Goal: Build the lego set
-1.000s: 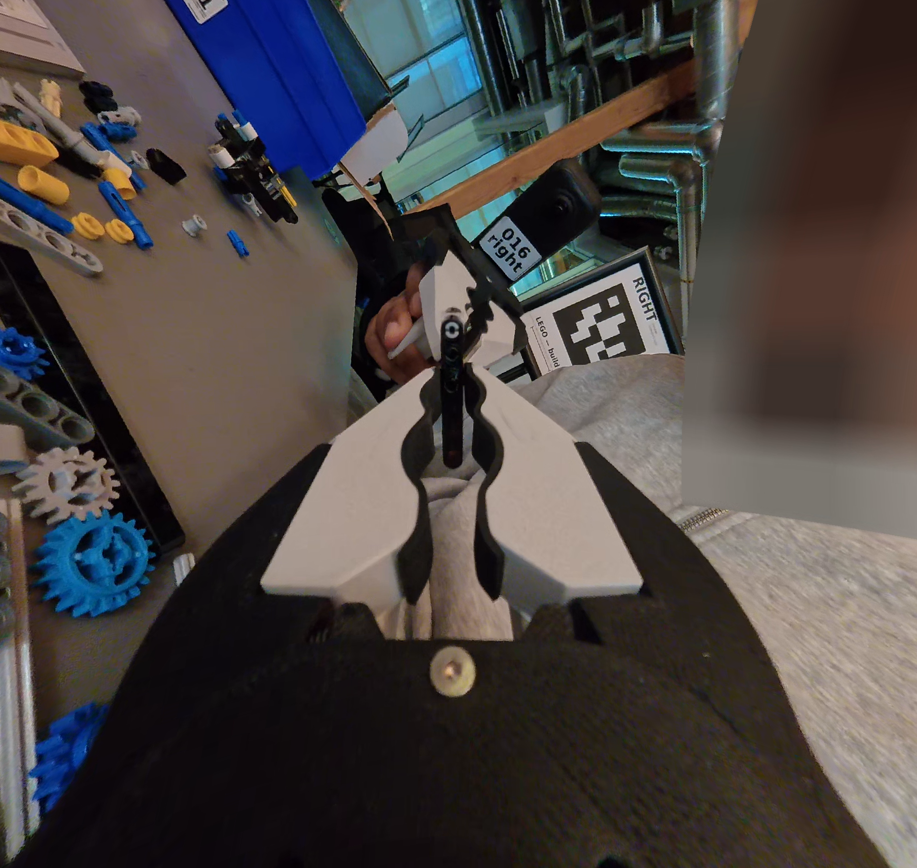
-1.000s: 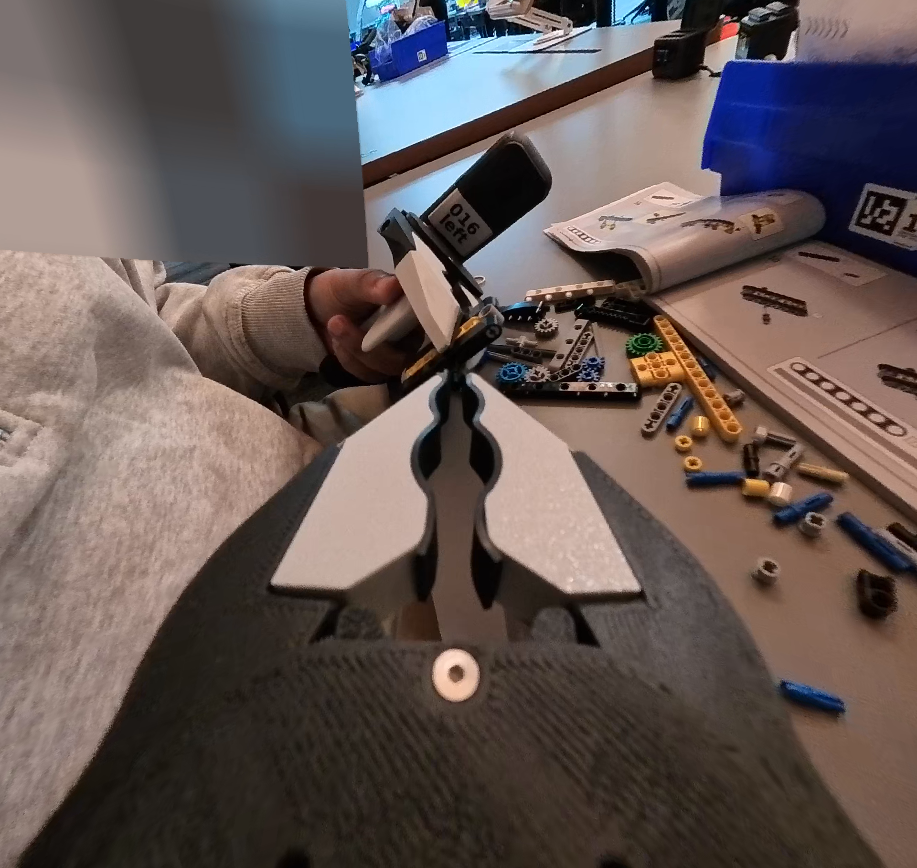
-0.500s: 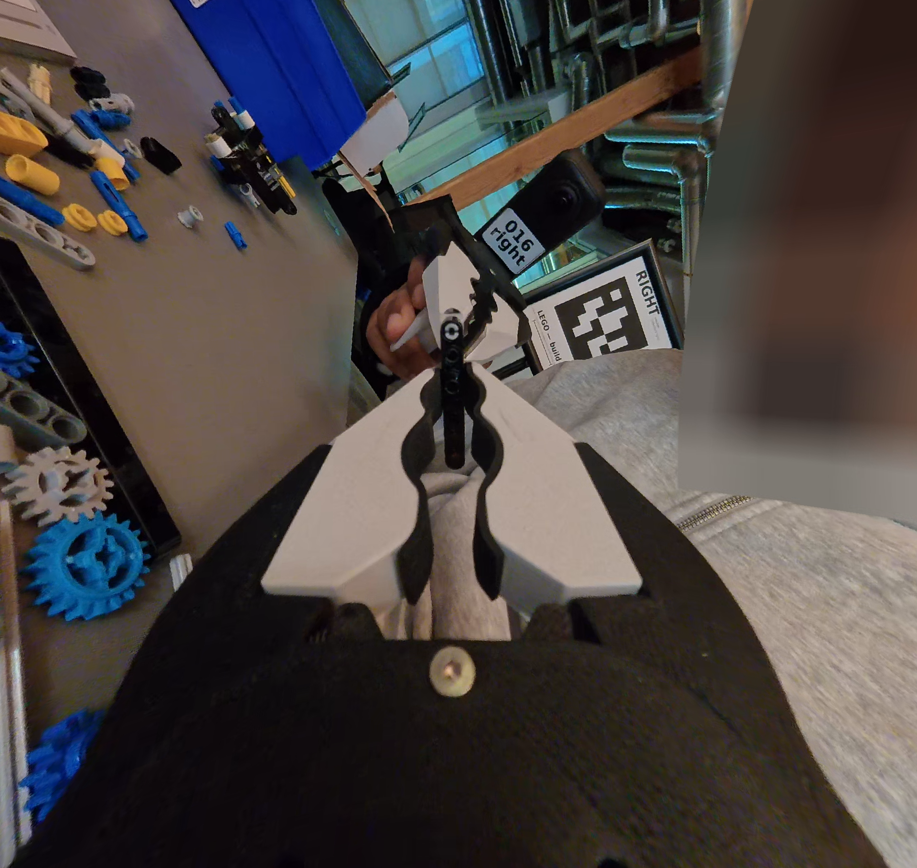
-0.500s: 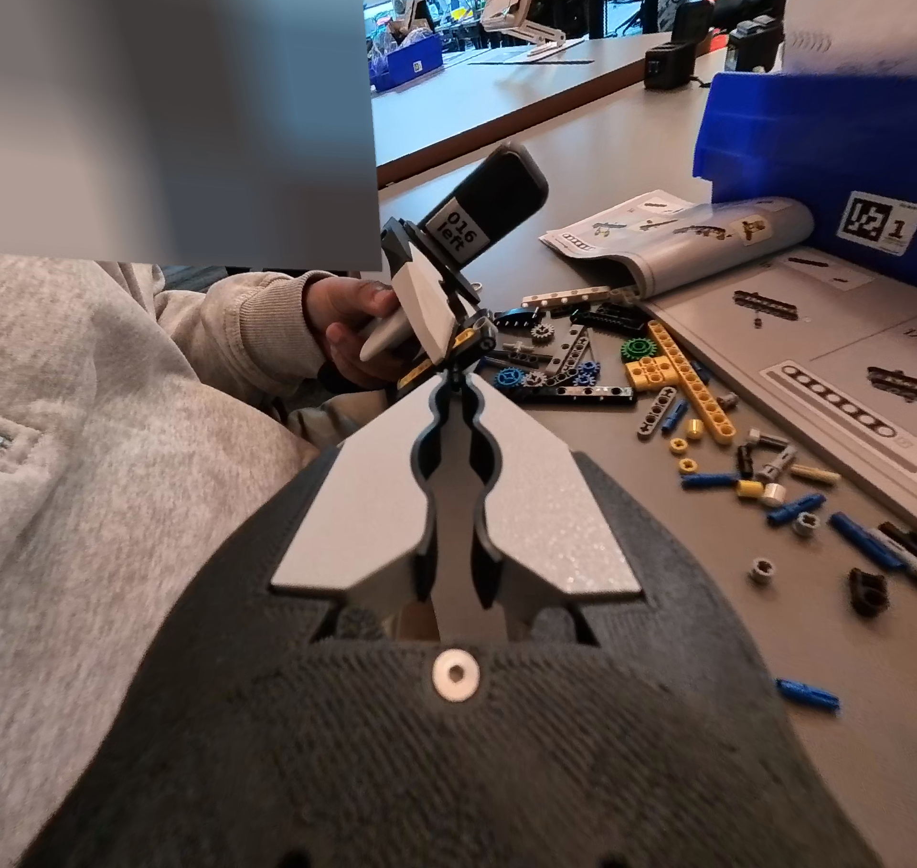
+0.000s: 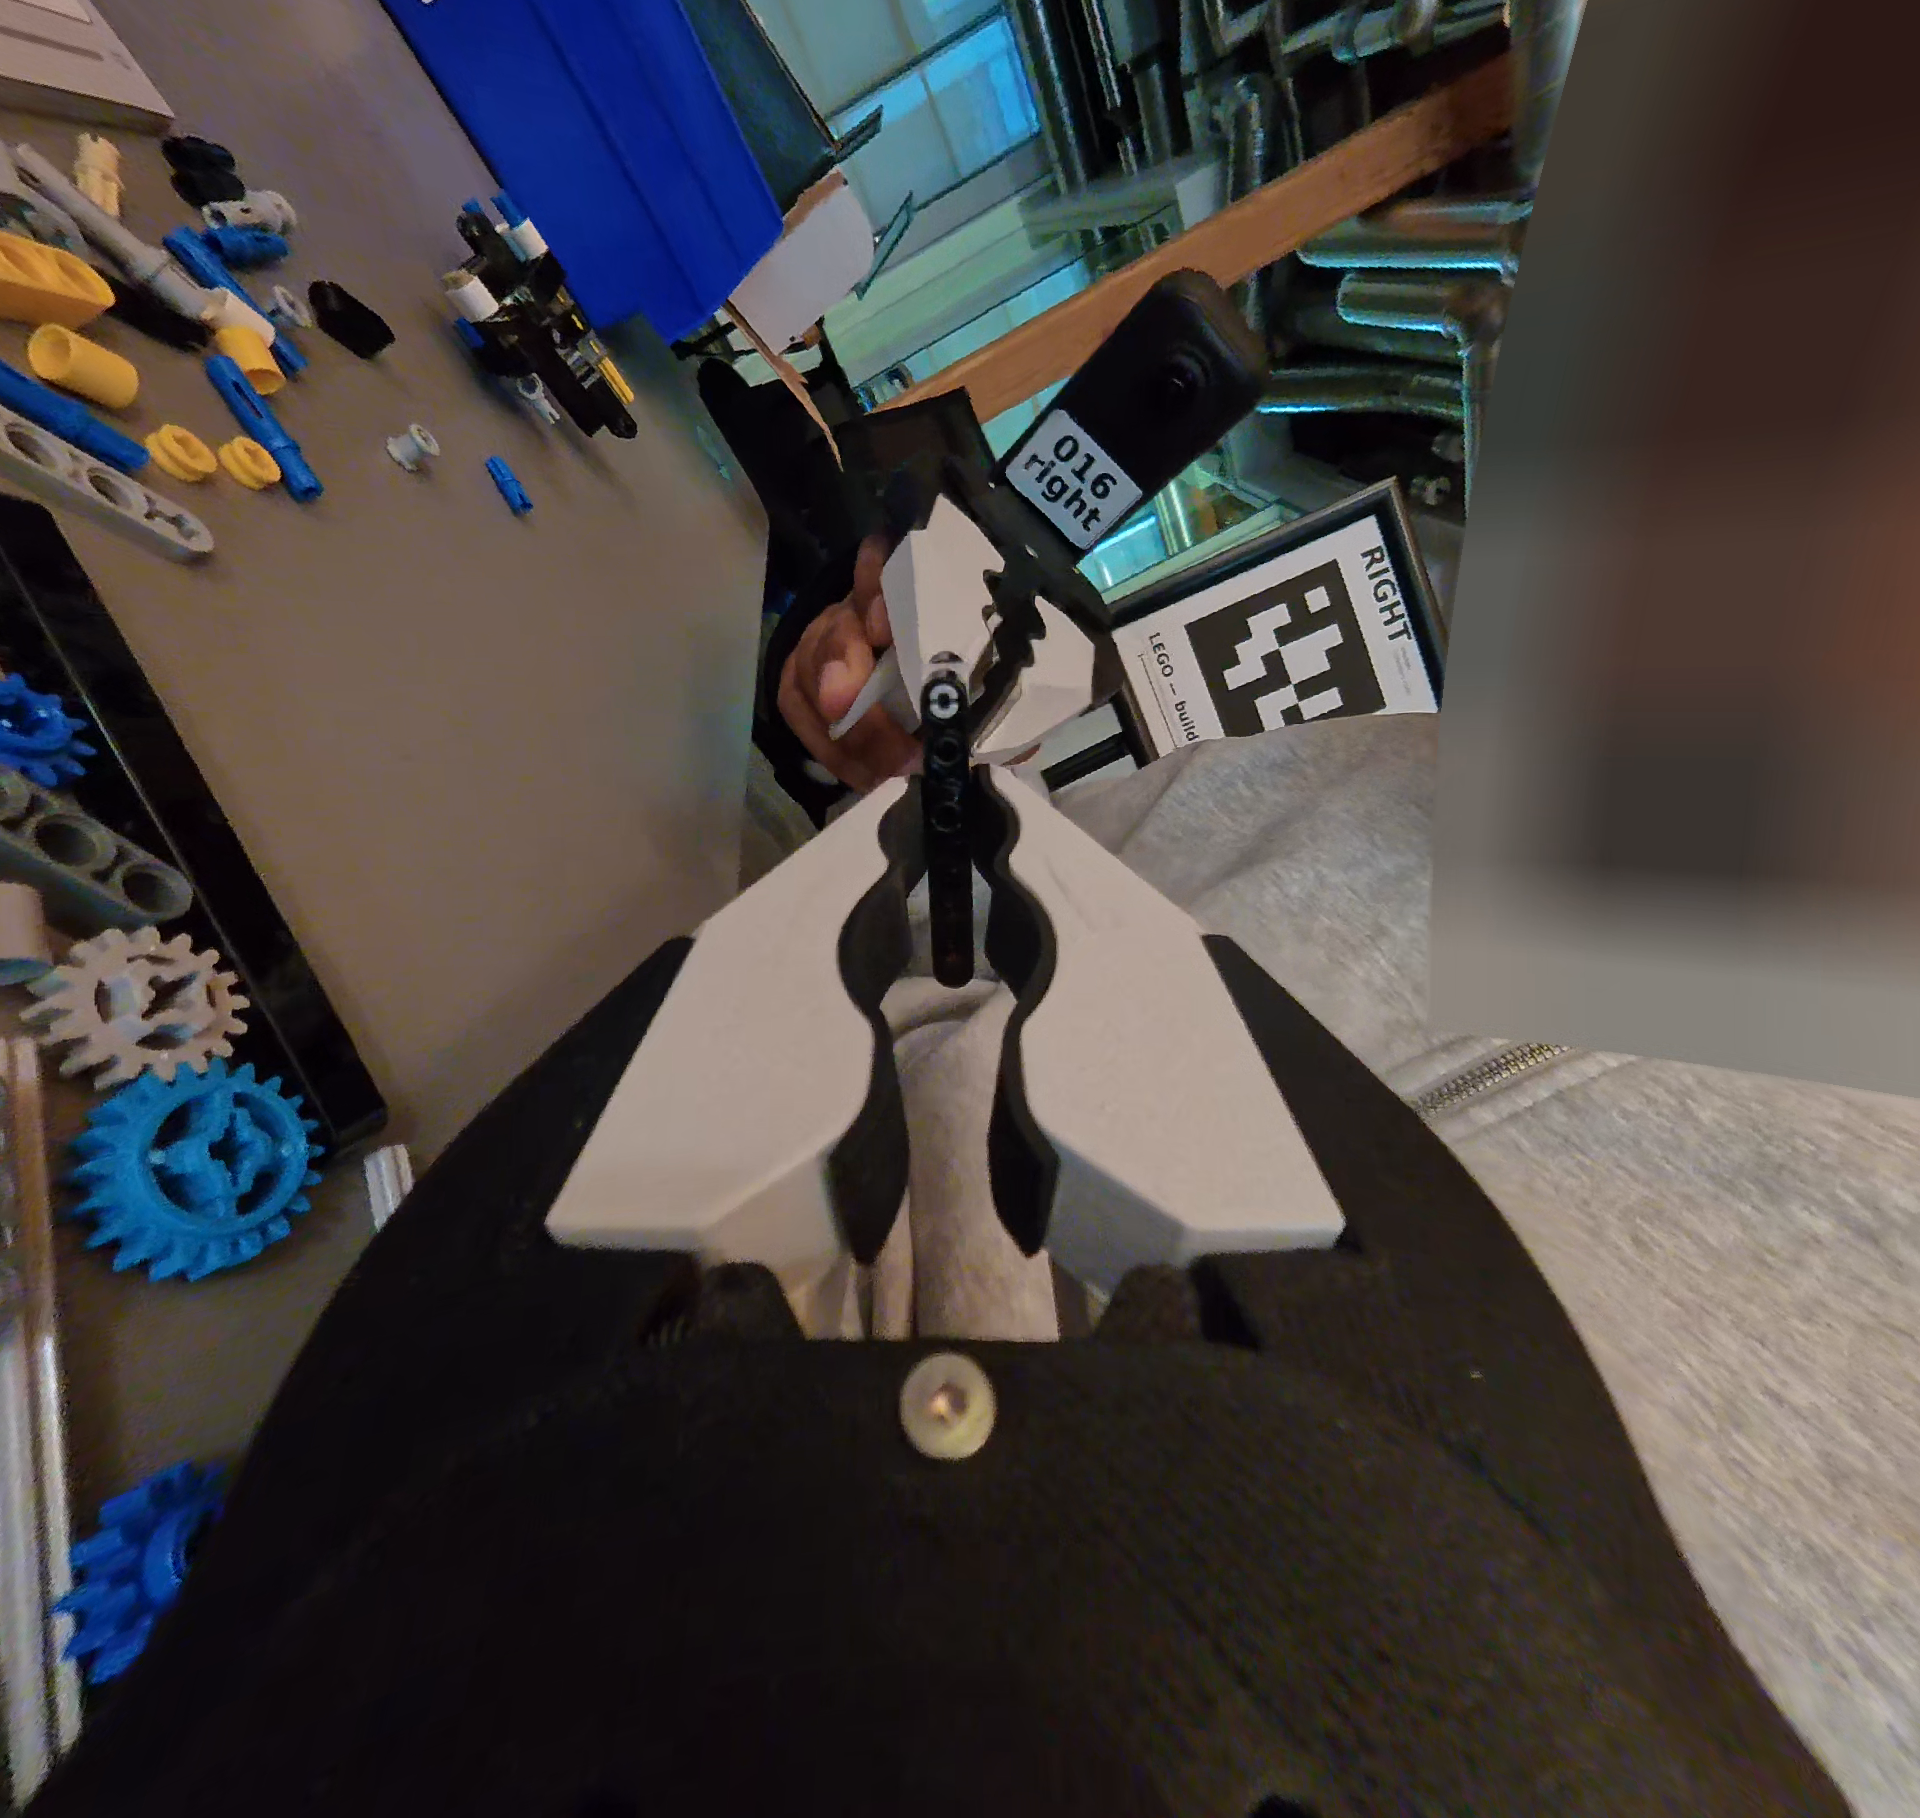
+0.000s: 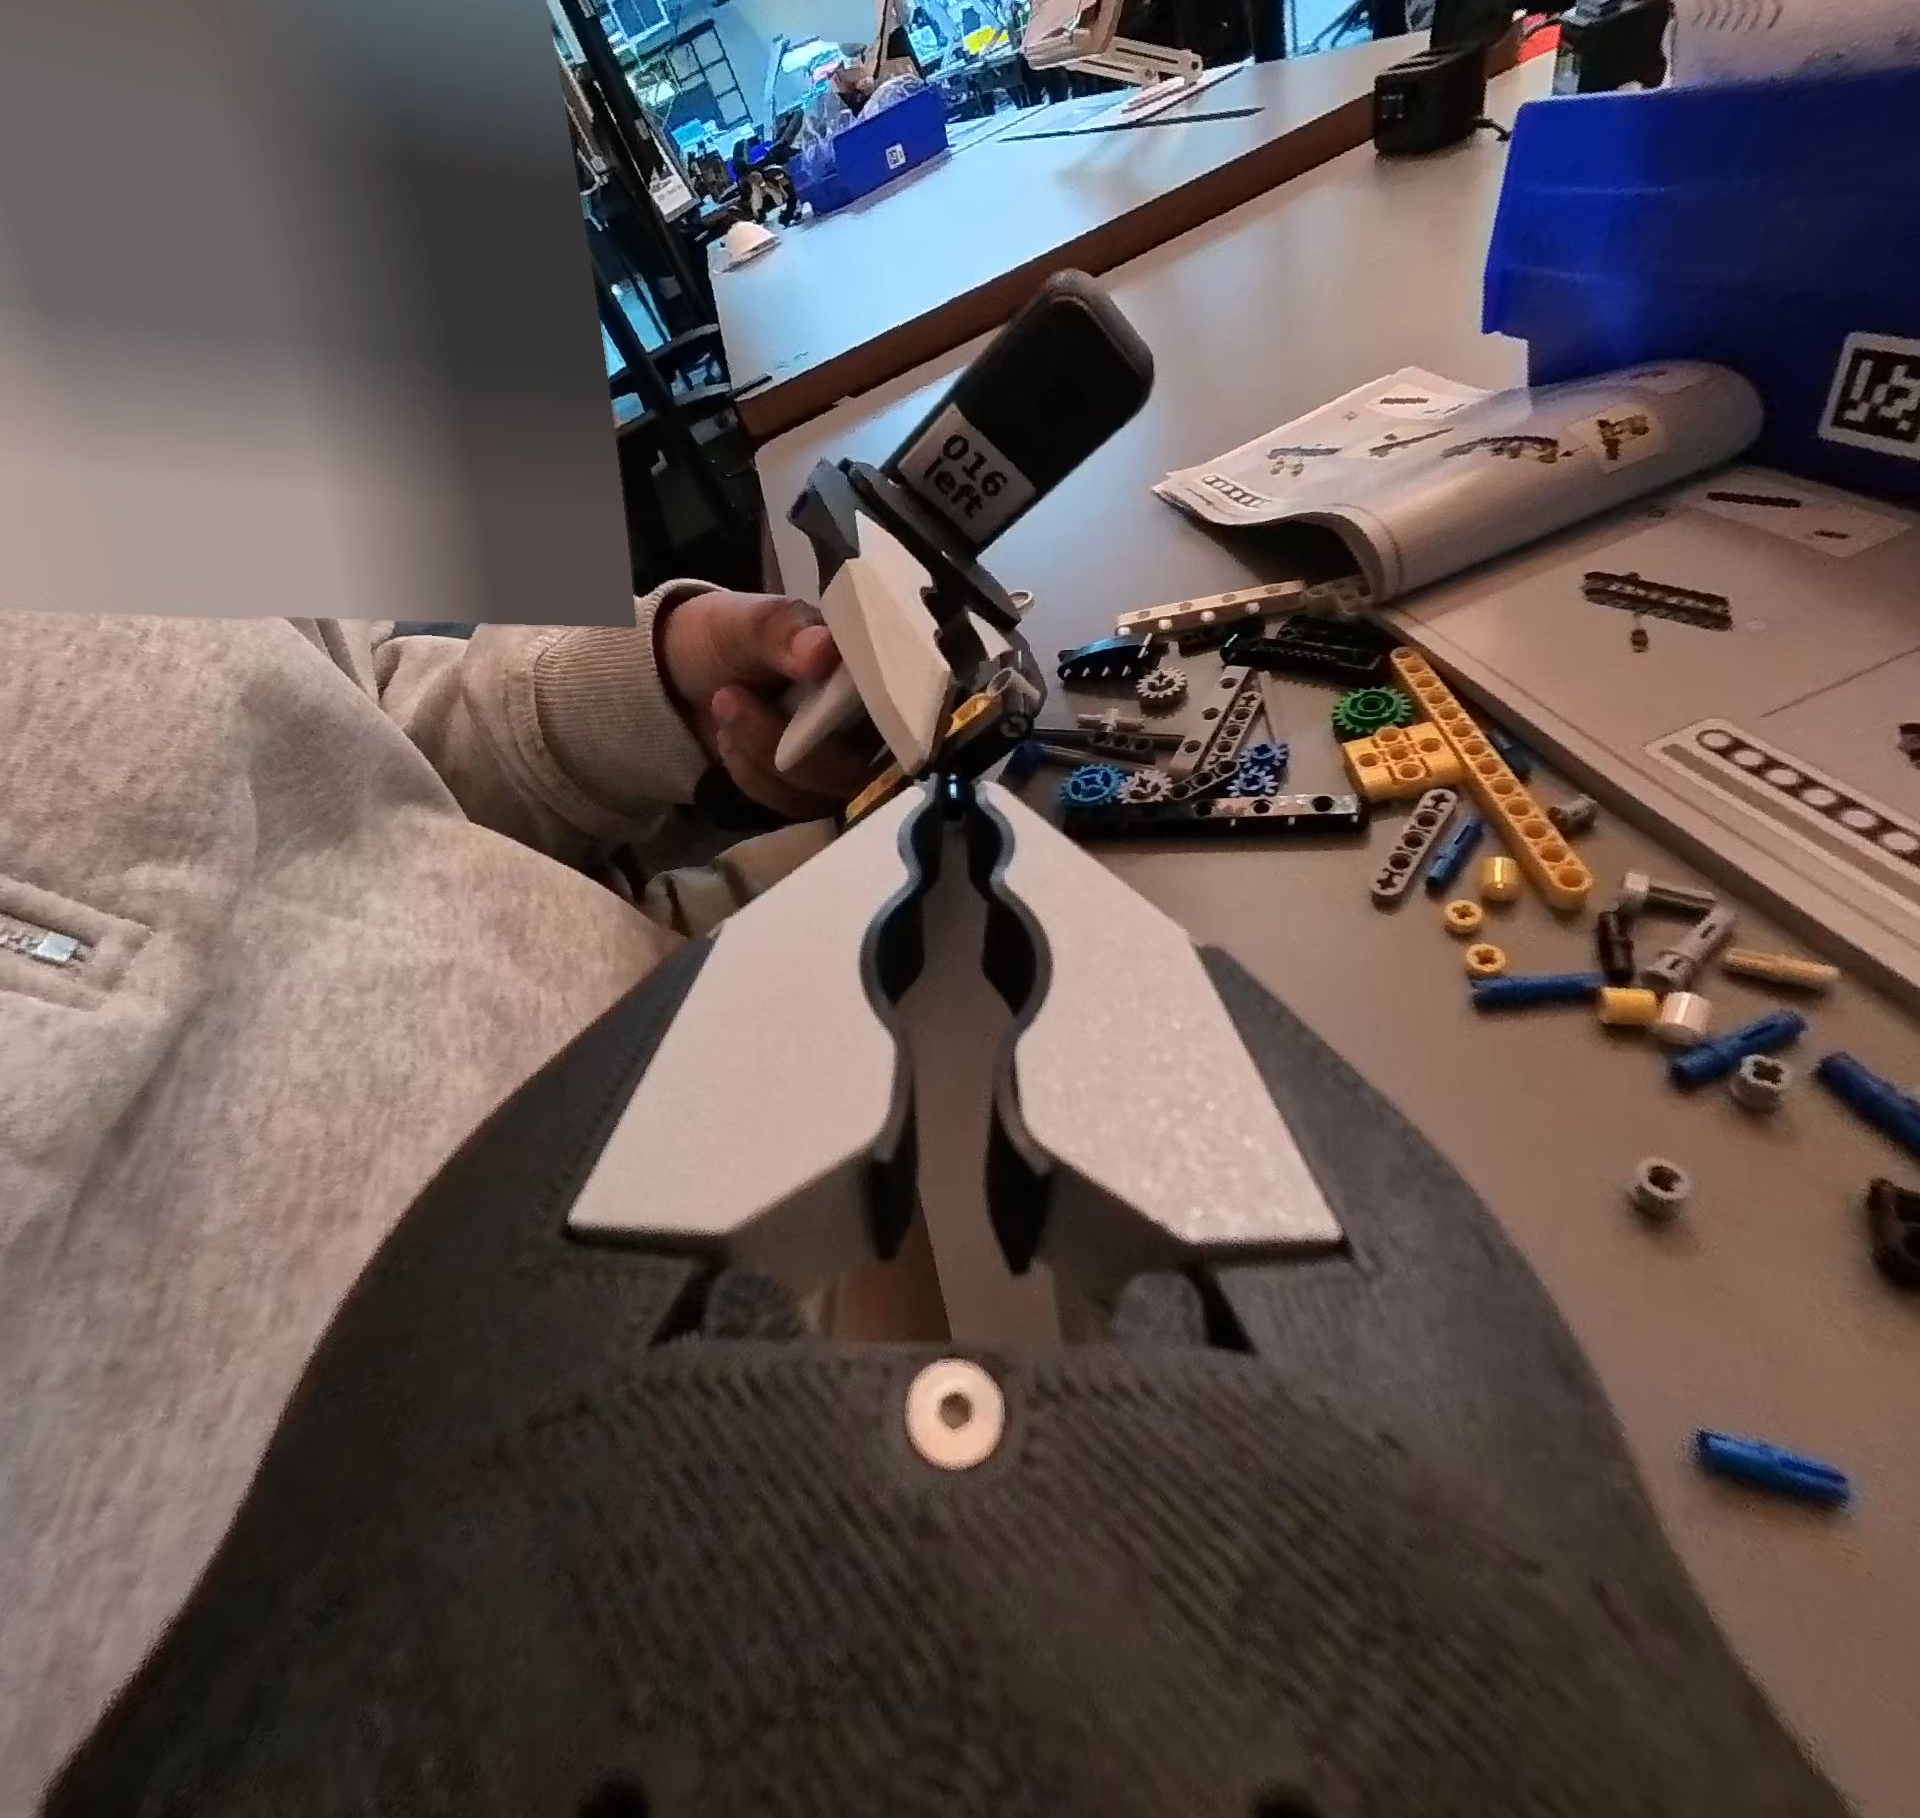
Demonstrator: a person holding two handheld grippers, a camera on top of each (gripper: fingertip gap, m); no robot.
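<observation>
My left gripper (image 5: 948, 781) is shut on a black holed beam (image 5: 948, 875), seen edge-on and pointing forward. In the right wrist view that beam belongs to a black and yellow assembly (image 6: 1003, 724) held in the left gripper (image 6: 940, 719) above the table edge. My right gripper (image 6: 951, 794) is shut on a small dark pin at its tips and meets the assembly tip to tip. In the left wrist view the right gripper (image 5: 971, 672) stands at the beam's end hole, where a pale ring shows. The pin is mostly hidden.
Loose parts lie on the grey table: a yellow beam (image 6: 1486, 781), gears (image 5: 192, 1171), blue pins (image 6: 1771, 1477), a small black sub-build (image 5: 530, 334). A blue bin (image 6: 1704, 241) and an open booklet (image 6: 1507, 480) lie behind them. A person's grey sweatshirt (image 6: 260, 885) fills the near side. The grippers are tip to tip, or close to it.
Both grippers stay shut and tip to tip. The views have only drifted slightly.
</observation>
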